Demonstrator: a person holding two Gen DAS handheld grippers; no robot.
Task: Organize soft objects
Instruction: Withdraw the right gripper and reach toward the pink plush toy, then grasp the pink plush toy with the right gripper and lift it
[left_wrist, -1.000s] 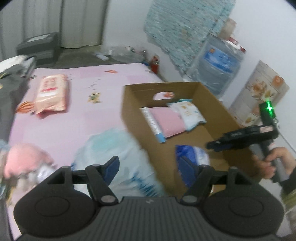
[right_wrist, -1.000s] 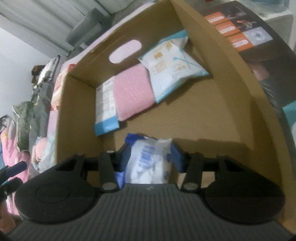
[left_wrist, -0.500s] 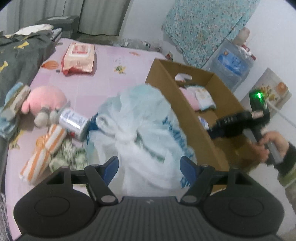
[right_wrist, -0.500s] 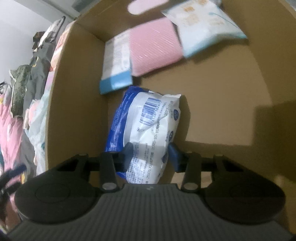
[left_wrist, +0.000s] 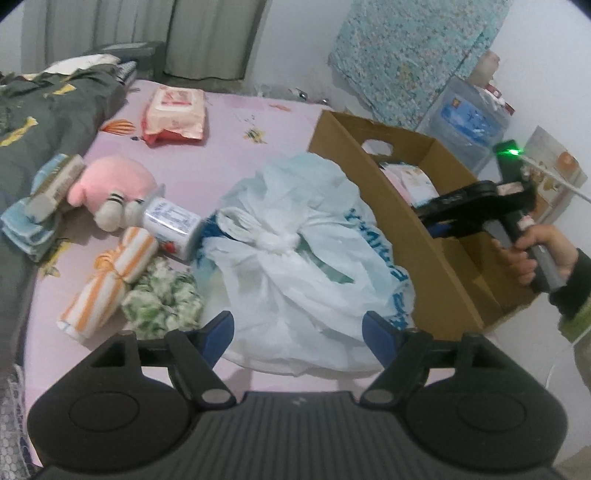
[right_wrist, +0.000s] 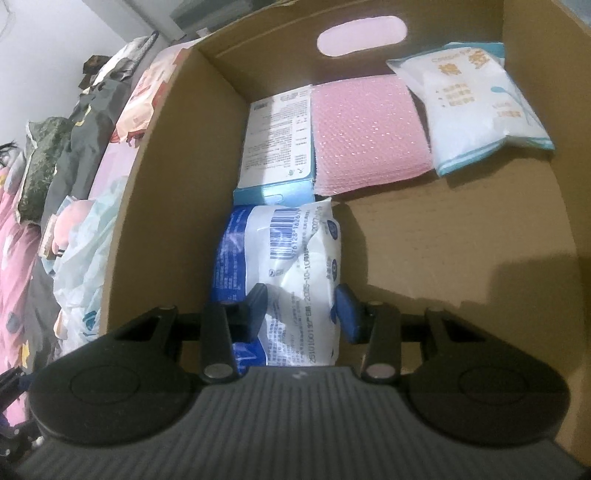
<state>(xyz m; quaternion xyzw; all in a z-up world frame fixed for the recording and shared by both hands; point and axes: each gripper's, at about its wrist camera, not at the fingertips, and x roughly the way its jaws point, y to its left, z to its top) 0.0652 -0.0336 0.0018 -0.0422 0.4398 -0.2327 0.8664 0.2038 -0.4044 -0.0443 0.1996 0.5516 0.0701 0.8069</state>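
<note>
A knotted white plastic bag (left_wrist: 303, 251) lies on the pink bed beside the cardboard box (left_wrist: 369, 177). My left gripper (left_wrist: 297, 326) hovers over the bag's near edge. Its jaws are opening, and the pads stand clear of the bag on either side. My right gripper (right_wrist: 301, 306) is down inside the box (right_wrist: 177, 184), shut on a blue-and-white tissue pack (right_wrist: 288, 266) that rests on the box floor by the left wall. Behind the pack lie a flat labelled carton (right_wrist: 277, 147), a pink bubble pad (right_wrist: 365, 136) and a white-and-blue pouch (right_wrist: 476, 107).
Left of the bag lie a pink plush toy (left_wrist: 110, 184), a small cylinder pack (left_wrist: 170, 218), a striped rolled cloth (left_wrist: 107, 280) and a green floral cloth (left_wrist: 162, 295). A wipes pack (left_wrist: 173, 114) sits farther back. Grey clothing (left_wrist: 48, 110) edges the bed; a water jug (left_wrist: 465, 122) stands behind the box.
My left gripper has swung away from the box to over the white bag. The right gripper has pushed the tissue pack forward along the box floor, up to the labelled carton.
</note>
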